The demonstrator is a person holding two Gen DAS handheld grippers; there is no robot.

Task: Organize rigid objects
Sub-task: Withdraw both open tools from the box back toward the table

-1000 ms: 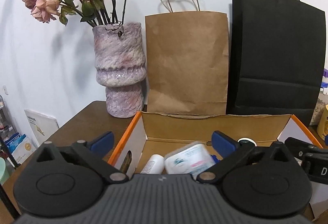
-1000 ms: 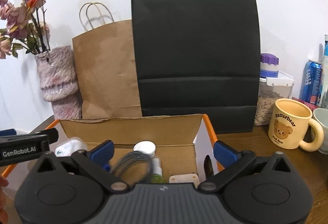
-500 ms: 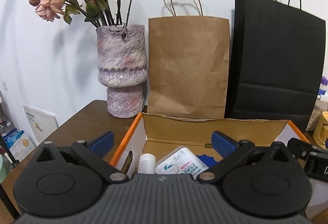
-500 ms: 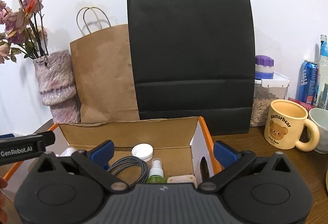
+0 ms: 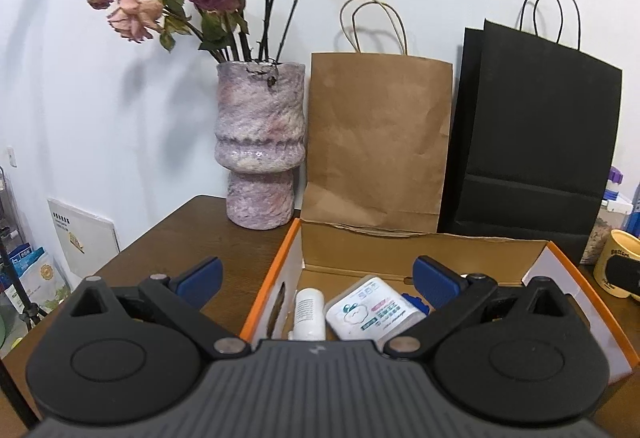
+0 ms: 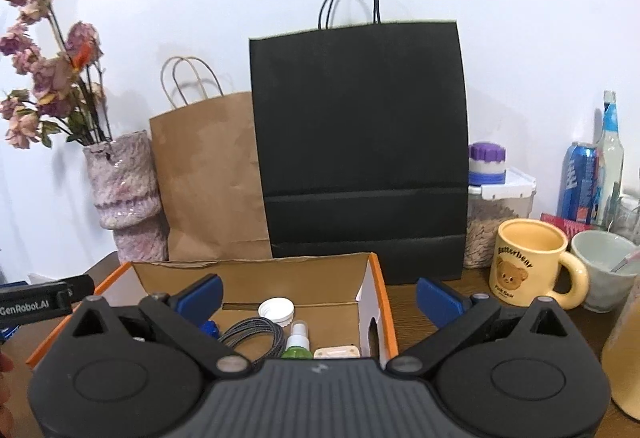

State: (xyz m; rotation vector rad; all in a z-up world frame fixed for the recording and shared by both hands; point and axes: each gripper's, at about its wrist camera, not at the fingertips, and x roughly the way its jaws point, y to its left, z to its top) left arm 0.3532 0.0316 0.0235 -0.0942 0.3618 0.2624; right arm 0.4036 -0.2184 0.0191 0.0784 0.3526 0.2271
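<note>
Both my left gripper (image 5: 316, 280) and right gripper (image 6: 319, 296) hover with jaws spread wide and empty above the orange-edged cardboard box (image 5: 420, 252) on the bench (image 5: 192, 234), where a white bottle (image 5: 309, 318), wipes pack (image 5: 374, 314) and coiled cable (image 6: 256, 336) lie inside.

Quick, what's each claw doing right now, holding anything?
Left gripper: open, holding nothing.
Right gripper: open, holding nothing.

Brown table (image 5: 188, 234) bears box (image 5: 424, 246), vase (image 5: 260, 157), bags (image 6: 360, 141), mug (image 6: 528, 262).
</note>
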